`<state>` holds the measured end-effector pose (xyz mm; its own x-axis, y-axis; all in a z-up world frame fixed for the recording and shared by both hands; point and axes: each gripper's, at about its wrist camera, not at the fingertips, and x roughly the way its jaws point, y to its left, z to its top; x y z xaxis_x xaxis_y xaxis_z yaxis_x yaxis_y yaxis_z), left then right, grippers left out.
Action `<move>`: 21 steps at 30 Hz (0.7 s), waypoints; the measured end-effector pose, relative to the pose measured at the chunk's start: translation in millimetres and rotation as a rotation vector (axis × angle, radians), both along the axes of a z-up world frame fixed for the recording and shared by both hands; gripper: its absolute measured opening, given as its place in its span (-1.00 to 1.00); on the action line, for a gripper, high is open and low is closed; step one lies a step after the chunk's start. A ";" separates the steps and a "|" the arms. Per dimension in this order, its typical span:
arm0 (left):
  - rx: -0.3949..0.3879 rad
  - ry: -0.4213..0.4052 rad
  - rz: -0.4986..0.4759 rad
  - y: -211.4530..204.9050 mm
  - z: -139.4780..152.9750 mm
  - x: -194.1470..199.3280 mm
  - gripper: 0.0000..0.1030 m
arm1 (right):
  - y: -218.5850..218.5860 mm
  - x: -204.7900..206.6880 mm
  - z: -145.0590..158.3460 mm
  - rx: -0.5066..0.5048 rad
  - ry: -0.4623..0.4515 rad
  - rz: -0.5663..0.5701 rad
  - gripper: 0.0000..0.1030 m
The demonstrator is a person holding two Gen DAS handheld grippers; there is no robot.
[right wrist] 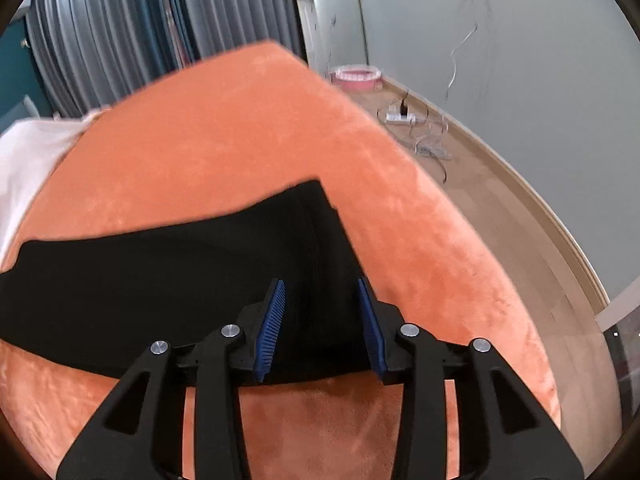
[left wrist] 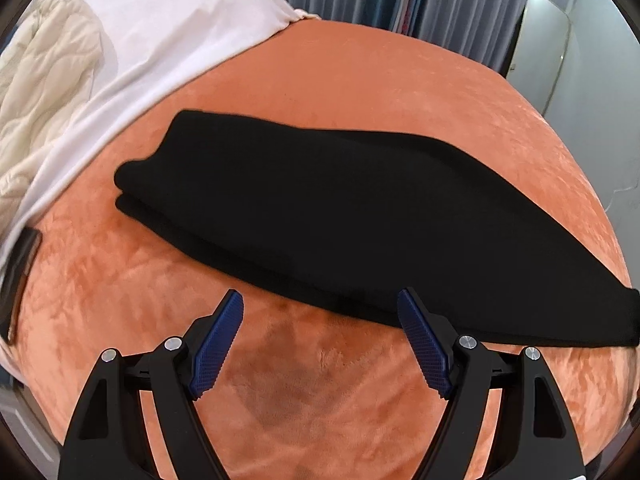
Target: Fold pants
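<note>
We see one black pants (left wrist: pixel 340 216), folded, lying on the orange bed (left wrist: pixel 360 88). Left gripper (left wrist: pixel 320 312) at its 6 o'clock edge, fingers wide apart; right gripper (right wrist: pixel 322 300) over the pants' end, fingers apart, empty.

Bed (left wrist: pixel 360 92) with orange plush cover. Black pants (left wrist: pixel 320 216) folded lengthwise, lying flat across the middle, running 9 to 4 o'clock in the left wrist view. White sheet (left wrist: pixel 168 32) at 11 o'clock, cream quilt (left wrist: pixel 44 92) bunched at 10 o'clock.
</note>
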<state>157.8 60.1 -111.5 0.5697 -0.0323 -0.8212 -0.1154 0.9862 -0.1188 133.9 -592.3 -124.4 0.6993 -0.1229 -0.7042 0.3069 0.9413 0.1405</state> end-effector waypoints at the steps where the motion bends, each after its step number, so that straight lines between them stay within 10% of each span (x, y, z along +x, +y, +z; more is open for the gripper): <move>1: -0.004 0.001 0.008 0.9 -0.2 -0.5 0.49 | -0.3 2.3 -3.7 -0.014 0.020 -0.002 -0.66; 7: 0.033 0.001 0.117 41.3 -1.7 -3.0 0.54 | -10.7 -19.9 -1.8 0.080 -0.065 -0.042 -0.53; 10: -0.022 -0.005 0.203 78.9 -0.4 -1.1 0.54 | -14.6 -42.5 4.8 0.139 -0.123 -0.100 0.06; 21: -0.427 0.005 0.507 205.2 -23.7 20.0 0.54 | -28.3 -67.9 -4.5 0.317 -0.184 -0.171 0.29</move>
<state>177.8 265.2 -135.2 0.5965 -0.0846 -0.7981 -0.5542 0.6759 -0.4859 66.1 -620.7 -128.8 0.8052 -0.0454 -0.5913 0.3985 0.7799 0.4827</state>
